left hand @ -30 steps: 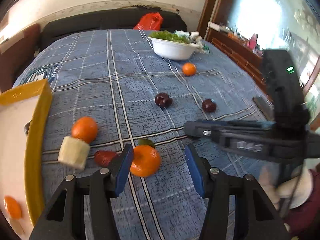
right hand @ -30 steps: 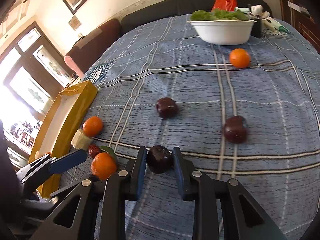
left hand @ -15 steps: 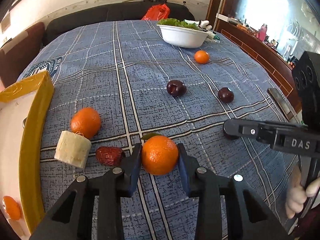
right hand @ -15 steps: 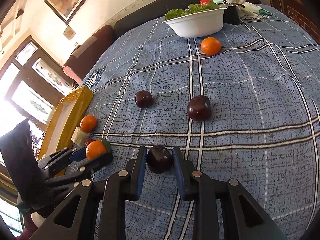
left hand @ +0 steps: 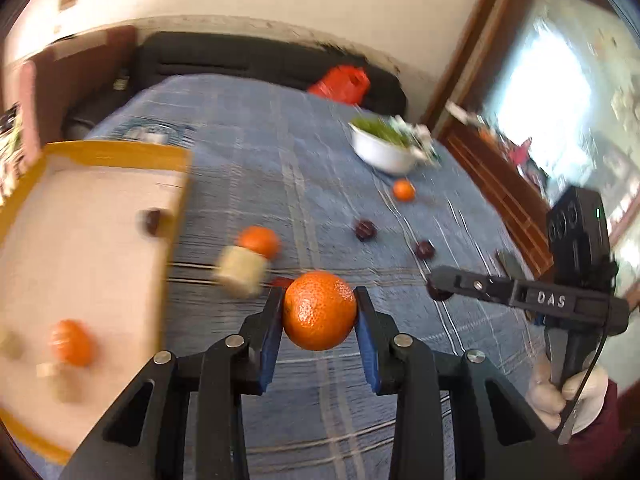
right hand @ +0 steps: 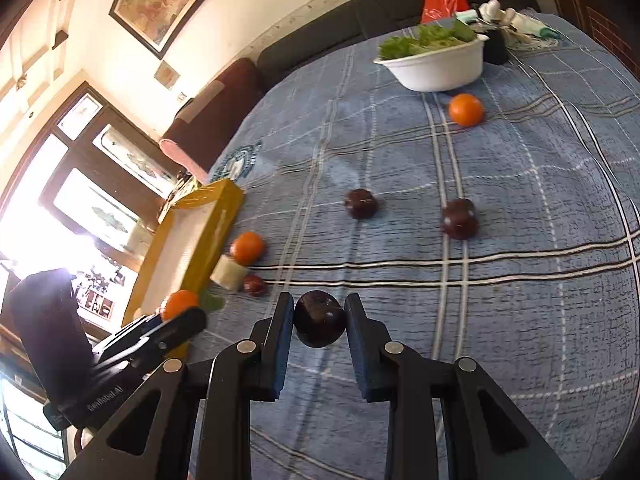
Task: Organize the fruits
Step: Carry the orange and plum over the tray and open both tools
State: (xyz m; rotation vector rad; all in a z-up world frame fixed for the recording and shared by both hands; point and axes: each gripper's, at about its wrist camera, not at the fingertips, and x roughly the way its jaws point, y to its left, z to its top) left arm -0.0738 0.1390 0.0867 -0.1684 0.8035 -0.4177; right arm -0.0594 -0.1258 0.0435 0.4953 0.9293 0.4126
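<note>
change: the left gripper, open around the orange on the cloth a second ago, now has its jaws clamped on it and carries it off the blue checked cloth.
meaning: one fruit looks ready for the yellow tray, just to its left.
right gripper: jaws clamped on a dark plum, as before, above the cloth.
orange axis: nearly round, no clear long axis; which way its stem points is hidden.
loose fruit: oranges and plums lie scattered.
</note>
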